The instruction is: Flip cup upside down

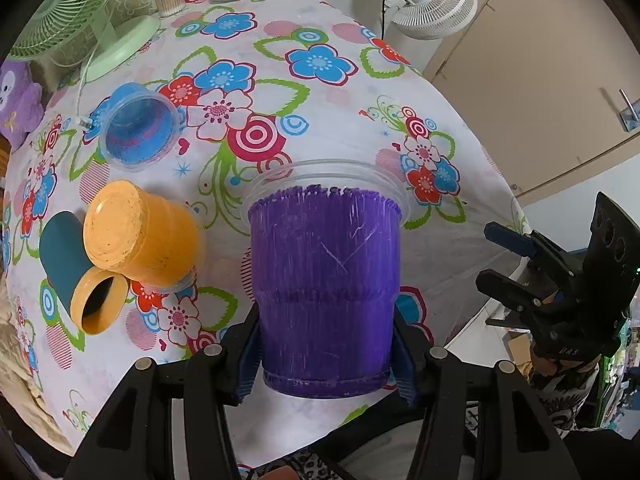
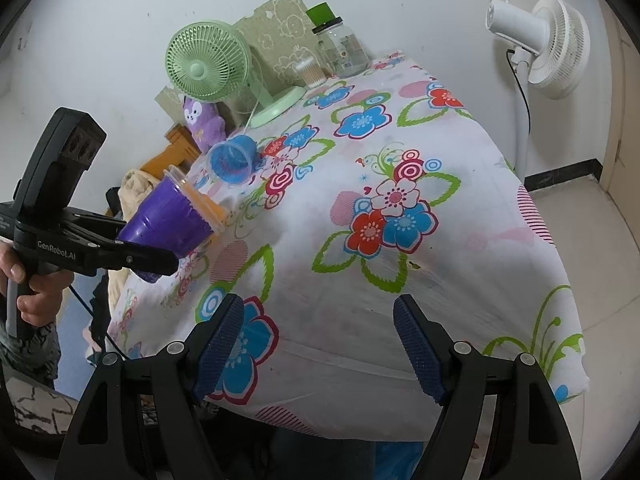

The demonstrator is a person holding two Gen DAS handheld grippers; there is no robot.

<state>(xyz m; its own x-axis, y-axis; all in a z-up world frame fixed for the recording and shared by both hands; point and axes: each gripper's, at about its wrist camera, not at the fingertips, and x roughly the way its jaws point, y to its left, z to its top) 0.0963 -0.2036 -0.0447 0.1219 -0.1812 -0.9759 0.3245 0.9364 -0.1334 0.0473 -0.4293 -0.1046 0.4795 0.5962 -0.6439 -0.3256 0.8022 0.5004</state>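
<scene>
The left gripper [image 1: 326, 364] has its jaws closed on the base of the purple cup [image 1: 326, 284], held above the bench [image 1: 344, 120], which is covered in a floral cloth. The cup's clear rim points away from the camera; in the right wrist view the cup [image 2: 170, 220] is tilted, mouth up and toward the bench. The right gripper [image 2: 320, 348] hovers with jaws wide apart, holding nothing. An orange cup [image 1: 140, 236] stands upside down beside a blue cup [image 1: 138, 128] lying on its side.
</scene>
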